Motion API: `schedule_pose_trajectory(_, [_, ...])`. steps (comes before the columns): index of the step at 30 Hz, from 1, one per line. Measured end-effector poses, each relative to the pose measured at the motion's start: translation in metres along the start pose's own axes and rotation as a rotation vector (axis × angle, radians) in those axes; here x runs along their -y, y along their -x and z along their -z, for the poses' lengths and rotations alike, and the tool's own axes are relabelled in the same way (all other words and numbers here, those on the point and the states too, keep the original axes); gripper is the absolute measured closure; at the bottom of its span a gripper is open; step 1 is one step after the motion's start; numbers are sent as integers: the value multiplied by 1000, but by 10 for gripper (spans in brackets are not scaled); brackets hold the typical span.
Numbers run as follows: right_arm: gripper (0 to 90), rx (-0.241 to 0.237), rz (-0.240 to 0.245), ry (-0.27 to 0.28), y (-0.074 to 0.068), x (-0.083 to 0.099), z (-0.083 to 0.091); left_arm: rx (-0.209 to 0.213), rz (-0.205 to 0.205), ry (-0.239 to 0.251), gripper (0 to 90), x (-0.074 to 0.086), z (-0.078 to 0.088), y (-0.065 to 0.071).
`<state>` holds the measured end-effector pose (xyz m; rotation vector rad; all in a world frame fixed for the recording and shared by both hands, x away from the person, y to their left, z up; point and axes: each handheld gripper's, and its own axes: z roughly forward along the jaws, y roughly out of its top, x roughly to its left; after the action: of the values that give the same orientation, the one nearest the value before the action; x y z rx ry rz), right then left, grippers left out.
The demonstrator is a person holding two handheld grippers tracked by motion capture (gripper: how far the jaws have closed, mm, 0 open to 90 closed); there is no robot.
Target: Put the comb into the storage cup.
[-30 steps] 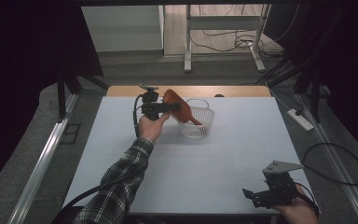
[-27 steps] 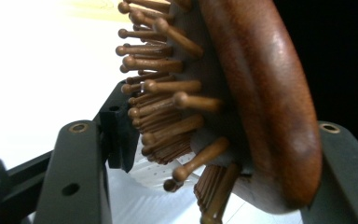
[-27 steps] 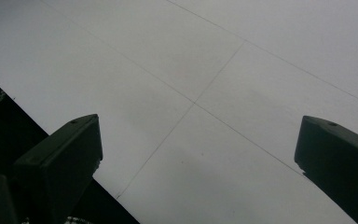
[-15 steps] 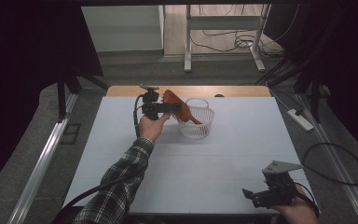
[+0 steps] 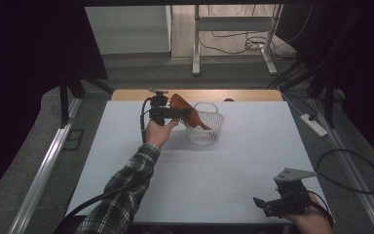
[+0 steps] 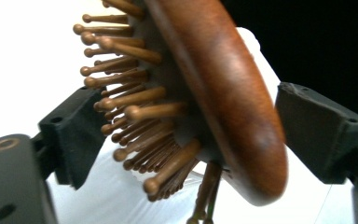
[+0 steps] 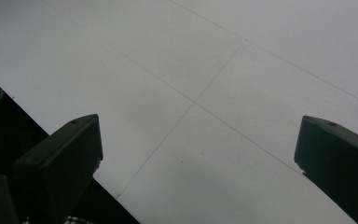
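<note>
Hairbrush (image 5: 187,110) leans half inside the white basket (image 5: 205,130) near the table's (image 5: 224,185) far edge, between the left tongs (image 5: 187,113), which have just been opening and stand clear of it. Right tongs (image 5: 268,205) gape empty at the near right corner.

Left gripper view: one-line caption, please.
Left gripper jaws, just opening, flank a wooden hairbrush without pressing it.
</note>
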<state>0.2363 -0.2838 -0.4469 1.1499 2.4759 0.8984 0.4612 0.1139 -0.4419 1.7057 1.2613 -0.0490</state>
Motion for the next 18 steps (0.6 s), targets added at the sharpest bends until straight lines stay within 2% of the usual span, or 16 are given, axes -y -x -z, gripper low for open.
schedule_pose_trajectory(7, [13,1,1,-1,0,0,0,-6,-40,1,61,1,3,2])
schedule_pose_trajectory(12, [13,1,1,-2,0,0,0,1,-59,-3,51,2,6,3])
schedule_pose_trajectory(18, [13,1,3,-2,0,0,0,-5,-108,-14,45,2,11,6])
